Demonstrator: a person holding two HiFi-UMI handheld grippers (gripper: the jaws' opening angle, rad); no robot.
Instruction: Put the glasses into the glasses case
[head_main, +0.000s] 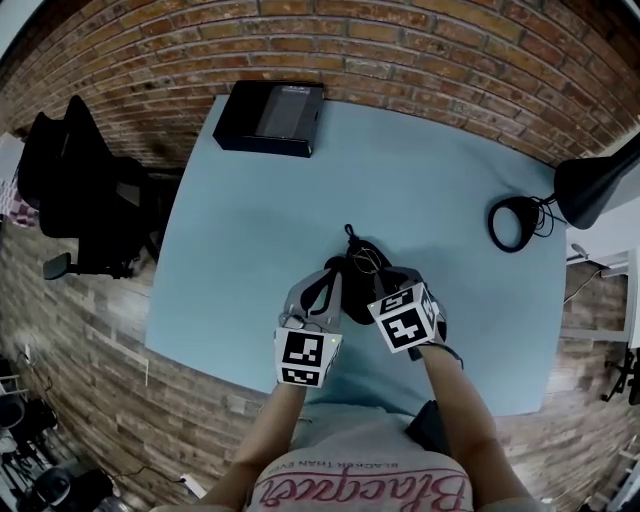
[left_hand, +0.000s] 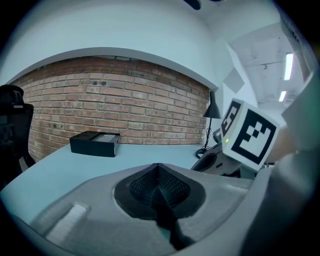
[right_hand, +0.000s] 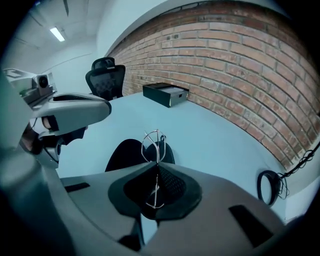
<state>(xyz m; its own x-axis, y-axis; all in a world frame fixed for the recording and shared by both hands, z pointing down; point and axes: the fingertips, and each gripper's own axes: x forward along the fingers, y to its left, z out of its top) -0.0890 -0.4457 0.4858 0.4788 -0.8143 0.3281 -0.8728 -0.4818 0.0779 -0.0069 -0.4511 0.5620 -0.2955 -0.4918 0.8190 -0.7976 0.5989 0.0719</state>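
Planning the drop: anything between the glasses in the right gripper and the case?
Nothing visible. The right gripper is shut on the glasses, and their wire frame pokes out with the black glasses case right beyond it on the table. The left gripper, shut and empty, sits off to the side, not in between.

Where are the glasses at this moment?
In the right gripper view, the glasses are pinched in the tongs of the right gripper, held over the black glasses case on the blue table.

Pale blue table (head_main: 250, 230), black box (head_main: 270, 117) at far corner, black glasses case (head_main: 360, 258) mid-table, corded black ring (head_main: 513, 222) at right
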